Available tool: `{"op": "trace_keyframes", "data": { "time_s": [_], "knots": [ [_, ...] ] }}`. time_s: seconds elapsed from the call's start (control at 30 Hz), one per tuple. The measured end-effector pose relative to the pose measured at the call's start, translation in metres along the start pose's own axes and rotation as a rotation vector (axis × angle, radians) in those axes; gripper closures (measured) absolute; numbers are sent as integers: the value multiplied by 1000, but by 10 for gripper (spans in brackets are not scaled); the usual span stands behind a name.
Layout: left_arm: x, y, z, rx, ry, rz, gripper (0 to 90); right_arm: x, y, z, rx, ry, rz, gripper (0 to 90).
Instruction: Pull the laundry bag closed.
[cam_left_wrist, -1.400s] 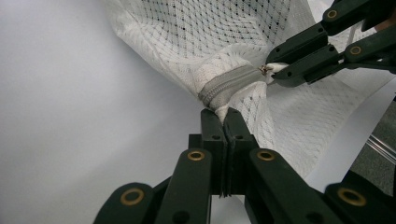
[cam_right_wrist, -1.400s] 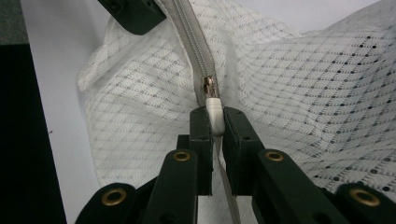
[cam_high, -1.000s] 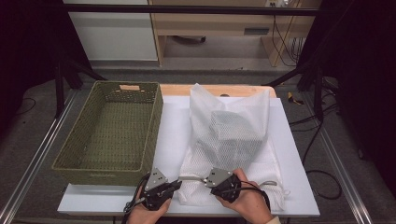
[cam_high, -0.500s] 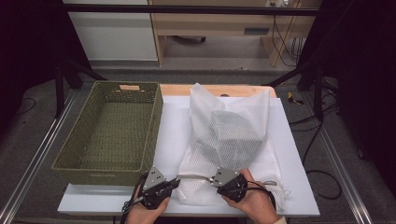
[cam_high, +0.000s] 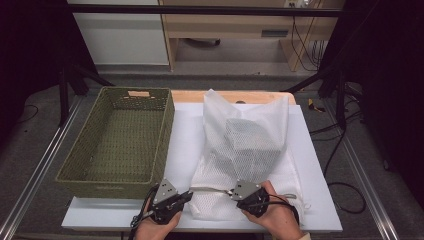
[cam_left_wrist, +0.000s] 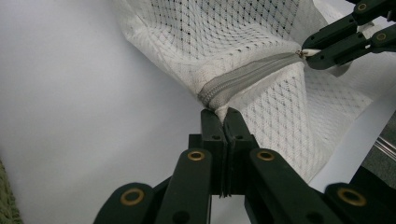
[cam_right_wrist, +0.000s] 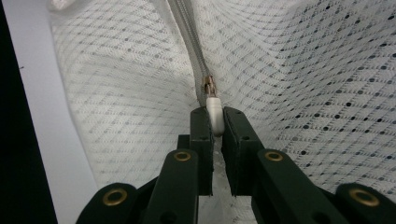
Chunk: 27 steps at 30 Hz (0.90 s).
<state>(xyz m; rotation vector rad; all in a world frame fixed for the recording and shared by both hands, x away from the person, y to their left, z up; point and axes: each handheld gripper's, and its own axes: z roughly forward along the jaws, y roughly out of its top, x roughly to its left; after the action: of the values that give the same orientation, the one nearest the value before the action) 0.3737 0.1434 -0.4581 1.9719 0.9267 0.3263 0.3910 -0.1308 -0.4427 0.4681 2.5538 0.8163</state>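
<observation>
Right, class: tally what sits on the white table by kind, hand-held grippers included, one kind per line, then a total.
Woven green basket: 1
White mesh zip bag: 1
Grippers: 2, left gripper and right gripper
Total: 4

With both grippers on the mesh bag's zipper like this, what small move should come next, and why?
Probably draw the right gripper along the zipper, away from the left gripper. It is shut on the white zipper pull, while the left pinches the mesh bag at the zipper's end, holding it taut for the slide.
</observation>
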Motion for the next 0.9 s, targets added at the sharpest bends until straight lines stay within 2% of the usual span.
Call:
{"op": "trace_keyframes", "data": {
  "time_s": [0.23,0.47,0.53,0.73,0.9],
  "knots": [
    [-1,0,0,0,3,-6,895,1,-3,-1,9,-3,-9,829],
    [-2,0,0,2,5,3,895,-1,-9,-3,18,-6,0,830],
    [-1,0,0,0,3,-9,895,0,-10,-3,24,-11,-1,830],
    [0,0,0,5,4,1,895,-3,-16,-5,31,-11,8,831],
    [0,-1,0,4,1,-8,895,-4,-20,-7,43,-17,9,831]
  ]
}}
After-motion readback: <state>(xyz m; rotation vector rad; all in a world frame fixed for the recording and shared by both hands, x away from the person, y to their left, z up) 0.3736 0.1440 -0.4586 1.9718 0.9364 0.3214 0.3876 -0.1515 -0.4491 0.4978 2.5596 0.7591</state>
